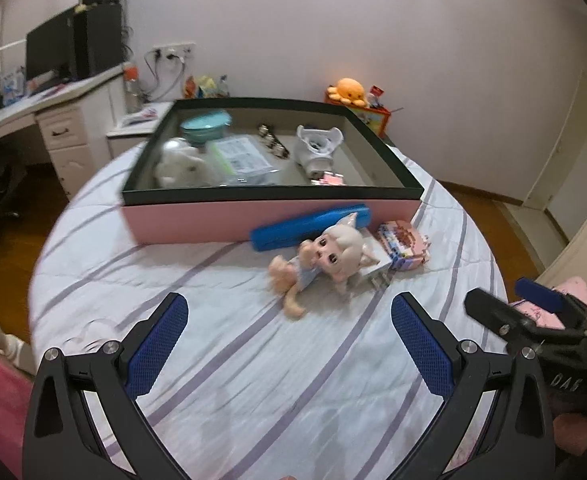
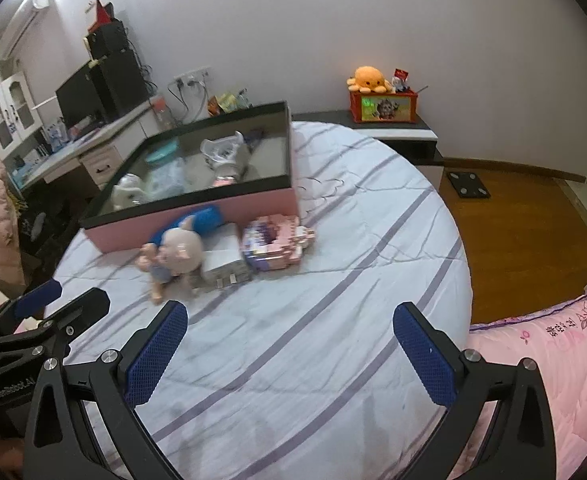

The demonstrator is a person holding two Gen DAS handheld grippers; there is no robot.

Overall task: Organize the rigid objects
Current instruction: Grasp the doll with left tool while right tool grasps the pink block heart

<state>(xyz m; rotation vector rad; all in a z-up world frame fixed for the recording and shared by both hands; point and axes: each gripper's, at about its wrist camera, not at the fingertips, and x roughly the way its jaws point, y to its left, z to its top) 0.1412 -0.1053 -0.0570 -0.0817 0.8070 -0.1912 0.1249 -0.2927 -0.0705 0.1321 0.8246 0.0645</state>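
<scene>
Both my left gripper (image 1: 289, 340) and right gripper (image 2: 289, 344) hover with jaws apart and empty over the bed (image 1: 221, 360), the doll (image 1: 325, 260) lying beside the pink box (image 1: 213, 220), and I reckon its rounded head could slip from a pinch.

Each hand-held gripper (image 1: 289, 344) (image 2: 291, 346) has black arms, silver screws and blue textured pads (image 1: 157, 348).

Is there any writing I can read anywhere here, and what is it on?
"DAS": on the right gripper body, seen from the left camera.
"GenRobot.AI": on the left gripper body; small, partly blurred.
Pink quilt: embroidered characters and letters, unreadable.
Red box picture and toy packs: print too blurred.
</scene>
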